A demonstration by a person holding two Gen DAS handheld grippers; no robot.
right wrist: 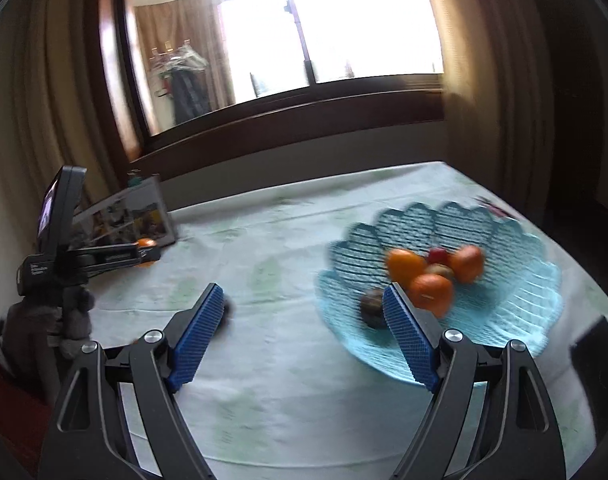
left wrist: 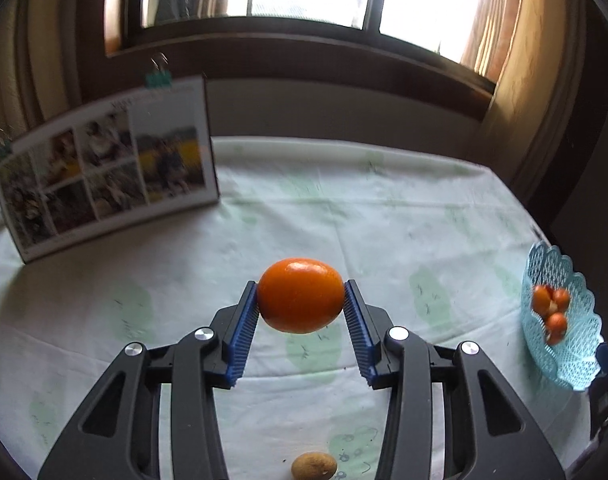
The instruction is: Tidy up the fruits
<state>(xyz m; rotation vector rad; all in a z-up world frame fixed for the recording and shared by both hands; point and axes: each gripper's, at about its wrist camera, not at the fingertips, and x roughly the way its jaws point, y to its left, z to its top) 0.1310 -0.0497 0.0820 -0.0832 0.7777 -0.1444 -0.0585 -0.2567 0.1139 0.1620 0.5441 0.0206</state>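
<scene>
Left wrist view: orange [left wrist: 301, 295] clenched in left tool [left wrist: 302, 312], clear above the surface [left wrist: 383, 208], long axis across the pads. Basket [left wrist: 559, 320] sits at the right edge, nearer the released, empty right tool [right wrist: 307, 320]. Carry rightward.

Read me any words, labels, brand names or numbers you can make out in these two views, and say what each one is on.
None can be read.
Photo board, standing on the table: a line of print above the photos, too blurred to read.
Left gripper as the right wrist view shows it: small white lettering on its black body, too small to read.
Orange, light blue basket: no text.
</scene>
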